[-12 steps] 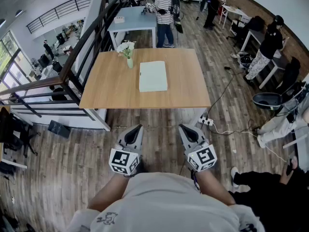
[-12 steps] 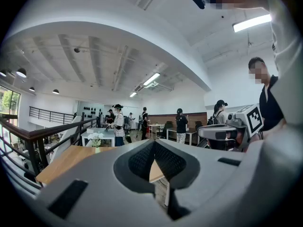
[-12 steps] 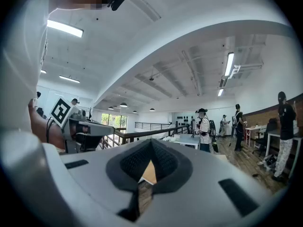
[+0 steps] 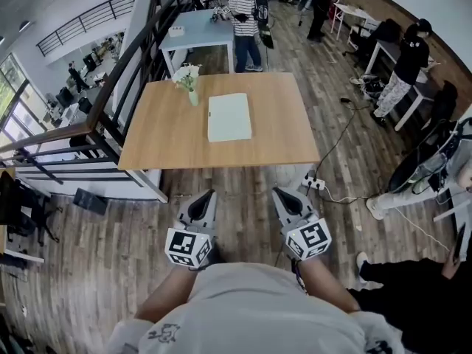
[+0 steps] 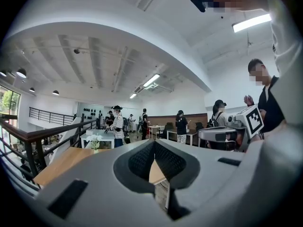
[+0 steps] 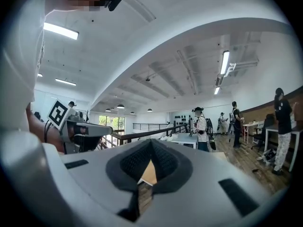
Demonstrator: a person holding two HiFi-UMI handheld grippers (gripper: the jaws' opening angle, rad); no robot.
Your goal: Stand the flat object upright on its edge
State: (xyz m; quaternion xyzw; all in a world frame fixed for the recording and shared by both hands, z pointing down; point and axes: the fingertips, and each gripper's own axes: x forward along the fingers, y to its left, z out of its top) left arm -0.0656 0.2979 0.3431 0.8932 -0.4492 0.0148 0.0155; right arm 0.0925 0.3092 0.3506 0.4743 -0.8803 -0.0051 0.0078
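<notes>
1. Progress: basically zero. The flat object (image 4: 229,116), a pale rectangular slab, lies face down on the counter (image 4: 162,135). It's roughly in the middle, a bit toward the far side, with its long side running away from the person. No edge is lifted as far as I can see.
2. Left tongs (image 4: 210,194): closed tight and empty. The left gripper view shows the pads meeting, with only a sliver of counter and floor (image 4: 243,186) in the gap below them.
3. Right tongs (image 4: 279,193): same deal, pinched together with nothing in them.
4. Both tongs are held level, low in front of the body. They're well short of the counter's near edge, with bare floor between, so nothing is close to touching the slab.
5. Neighbours: a small vase (image 4: 189,80) of white flowers stands near the slab's far left corner, close to it but apart. I'd watch that when tipping.
6. What's left is everything:
   - step up to the counter
   - open the tongs
   - get hold of one edge
   - tip the slab up
   - steady it on its edge
   - let go without knocking it over
7. My guess at the tricky bit: it looks thin and sits flush, so getting a jaw under it could be fiddly. One tongs may have to act as a stop while the other lifts.
8. The people (image 4: 241,13) in the background are well away, so not a factor.
</notes>
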